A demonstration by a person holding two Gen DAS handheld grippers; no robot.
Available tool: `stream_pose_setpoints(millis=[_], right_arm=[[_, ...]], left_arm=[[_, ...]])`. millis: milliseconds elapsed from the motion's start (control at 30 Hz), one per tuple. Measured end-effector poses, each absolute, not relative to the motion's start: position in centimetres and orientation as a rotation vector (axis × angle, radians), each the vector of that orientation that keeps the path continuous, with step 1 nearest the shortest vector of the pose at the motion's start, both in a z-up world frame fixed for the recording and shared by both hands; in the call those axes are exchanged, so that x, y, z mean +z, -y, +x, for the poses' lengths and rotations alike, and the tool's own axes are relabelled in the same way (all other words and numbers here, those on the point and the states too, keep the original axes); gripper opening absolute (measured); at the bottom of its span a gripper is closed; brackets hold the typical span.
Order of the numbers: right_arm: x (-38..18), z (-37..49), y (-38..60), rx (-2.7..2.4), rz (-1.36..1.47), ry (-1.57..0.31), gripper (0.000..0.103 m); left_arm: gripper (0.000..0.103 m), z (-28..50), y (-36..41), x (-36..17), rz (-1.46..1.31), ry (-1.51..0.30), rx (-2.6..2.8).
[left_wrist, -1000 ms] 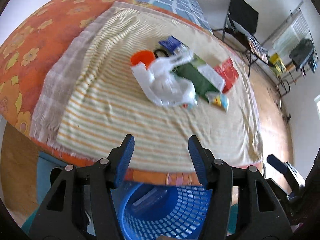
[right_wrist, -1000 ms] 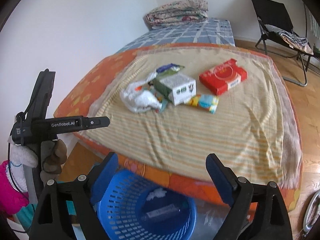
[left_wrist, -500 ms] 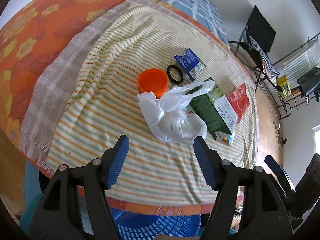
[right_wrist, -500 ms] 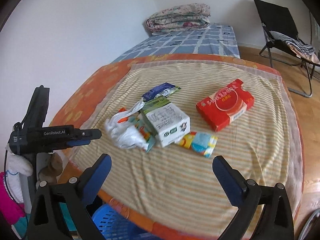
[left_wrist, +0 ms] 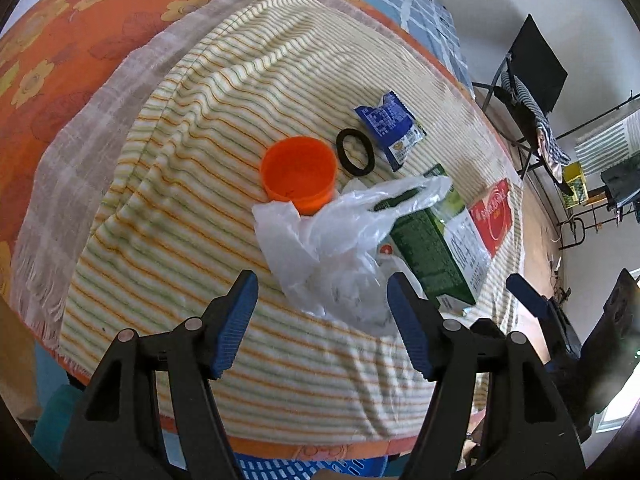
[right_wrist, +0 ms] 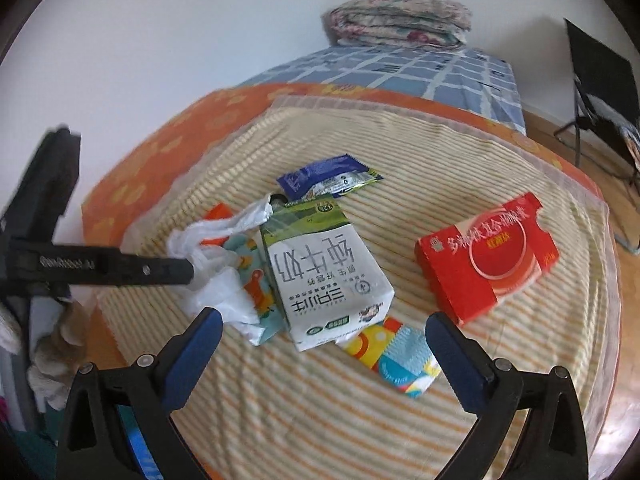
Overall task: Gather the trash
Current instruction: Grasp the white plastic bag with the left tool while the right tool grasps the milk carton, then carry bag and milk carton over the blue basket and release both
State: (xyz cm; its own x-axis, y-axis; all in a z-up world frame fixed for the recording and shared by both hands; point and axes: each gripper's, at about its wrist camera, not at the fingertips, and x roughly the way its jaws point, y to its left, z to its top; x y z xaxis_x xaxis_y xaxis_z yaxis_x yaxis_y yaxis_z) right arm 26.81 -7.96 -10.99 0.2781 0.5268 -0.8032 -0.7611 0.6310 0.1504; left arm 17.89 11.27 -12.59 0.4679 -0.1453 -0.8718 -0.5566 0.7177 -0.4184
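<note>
Trash lies on a striped blanket [left_wrist: 192, 128] over the bed. A crumpled white plastic bag [left_wrist: 332, 248] sits just beyond my left gripper [left_wrist: 320, 312], which stands open with nothing between its fingers. Behind the bag are an orange cup [left_wrist: 298, 174], a black ring [left_wrist: 355, 153] and a blue wrapper [left_wrist: 390, 124]. My right gripper [right_wrist: 324, 344] is wide open over the near end of a green and white milk carton [right_wrist: 324, 276]. A colourful wrapper [right_wrist: 396, 356] lies beside the carton, and a red box [right_wrist: 488, 256] further right.
A blue slotted basket [left_wrist: 312, 470] stands on the floor below the bed's near edge. A folded quilt [right_wrist: 400, 20] rests at the bed's far end. A black folding chair [right_wrist: 604, 92] and a wire rack [left_wrist: 608, 152] stand on the wooden floor to the right.
Both grippers moved forward from above the basket to over the bed, close to the trash. Both sets of jaws widened. The basket slid almost out of view.
</note>
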Motion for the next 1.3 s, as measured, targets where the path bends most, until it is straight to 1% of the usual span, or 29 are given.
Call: stream_pose_setpoints(millis=[167,200,233,300,467,567,600,633,700,900,1300], right_arm=[[-12.2,27.6,6.9,0.877,-0.337,-0.951,0.103],[-12.4,27.8,6.8,0.875,-0.335,-0.954,0.103],[-12.6,28.1,6.6,0.875,-0.332,-0.959,0.103],[-12.9,28.3,6.3,0.874,-0.331,-0.964,0.103],[-13.6,28.6,5.7,0.881,-0.328,-0.980,0.102],[-13.7,28.5,5.5,0.881,-0.343,-0.987,0.092],[-13.8,28.4,5.5,0.881,-0.347,-0.991,0.087],[-13.8,28.4,5.5,0.879,-0.348,-0.992,0.081],[-13.8,28.3,5.7,0.875,-0.343,-0.998,0.077],[-12.8,28.0,6.7,0.874,-0.299,-0.971,0.076],[-9.6,27.1,8.4,0.847,-0.228,-0.907,0.074]], left_arm=[[0.069,18.6,-11.7,-13.6,-0.766,-1.089,0.294],[0.067,18.7,-11.7,-13.7,-0.767,-1.089,0.292],[0.065,18.8,-11.7,-13.7,-0.765,-1.089,0.289],[0.057,19.0,-11.6,-13.6,-0.755,-1.086,0.273],[0.045,19.8,-11.4,-13.3,-0.734,-1.074,0.255],[0.039,19.9,-11.4,-13.2,-0.736,-1.068,0.249],[0.036,19.8,-11.4,-13.1,-0.733,-1.066,0.247],[0.036,19.8,-11.4,-13.0,-0.731,-1.063,0.245],[0.034,19.7,-11.4,-12.7,-0.724,-1.054,0.244],[0.031,18.9,-11.5,-11.5,-0.704,-1.020,0.243],[0.031,16.8,-11.7,-8.6,-0.659,-0.945,0.240]])
